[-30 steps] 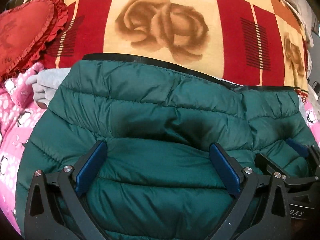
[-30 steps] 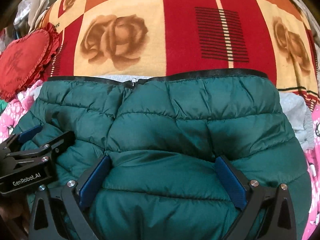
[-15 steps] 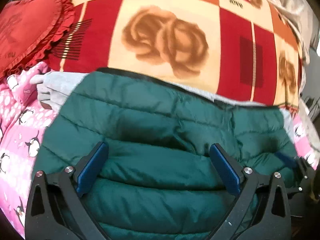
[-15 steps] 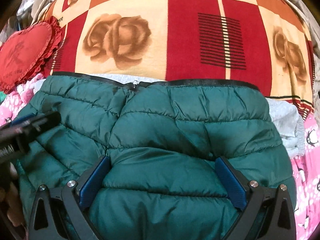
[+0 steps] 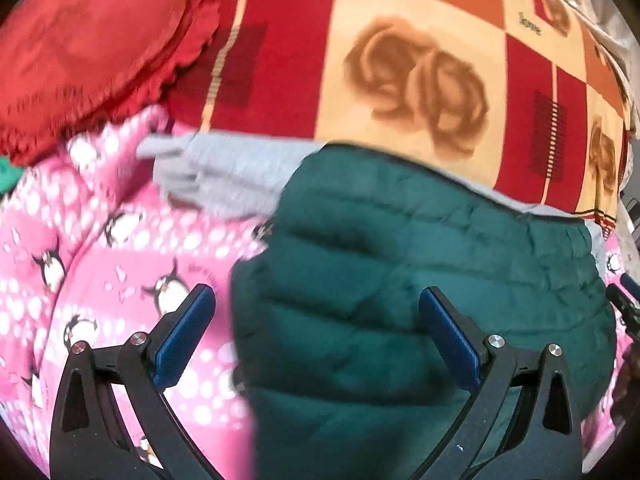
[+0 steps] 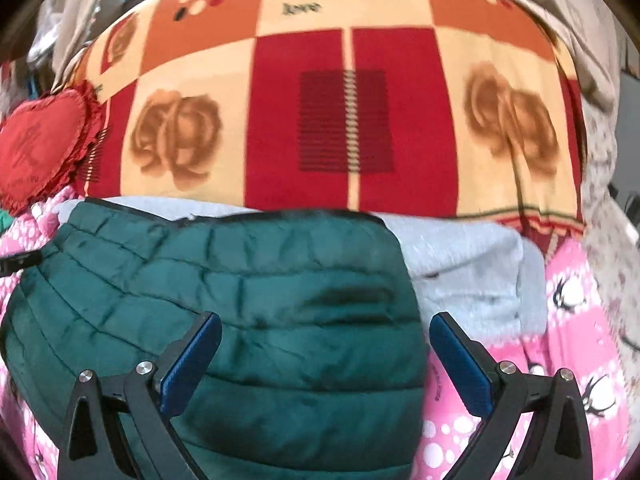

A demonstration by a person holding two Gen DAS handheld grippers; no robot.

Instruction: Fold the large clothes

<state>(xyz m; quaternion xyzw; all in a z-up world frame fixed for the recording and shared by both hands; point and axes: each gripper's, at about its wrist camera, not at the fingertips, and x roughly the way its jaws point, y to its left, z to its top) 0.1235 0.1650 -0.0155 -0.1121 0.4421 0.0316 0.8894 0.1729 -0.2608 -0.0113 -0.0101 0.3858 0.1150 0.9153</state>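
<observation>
Both claws [image 5: 316, 336] [image 6: 326, 354] gape wide over green jacket [image 6: 248, 300], seemingly on rose-patterned blanket [image 6: 352, 120].

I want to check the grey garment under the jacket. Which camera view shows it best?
The right wrist view: the grey garment lies sharp and wide beside the green puffer jacket. In the left wrist view, it is a blurred strip at the jacket's far-left edge.

Dark green quilted puffer jacket [image 5: 420, 280] [image 6: 248, 312]: folded into compact puffy bundle, lying flat on pink penguin-print fabric, black-trimmed edge at far side toward red-and-cream rose-print blanket. Grey fleece garment [image 6: 460, 260] [image 5: 224, 172] lies under it, sticking out both sides.
</observation>
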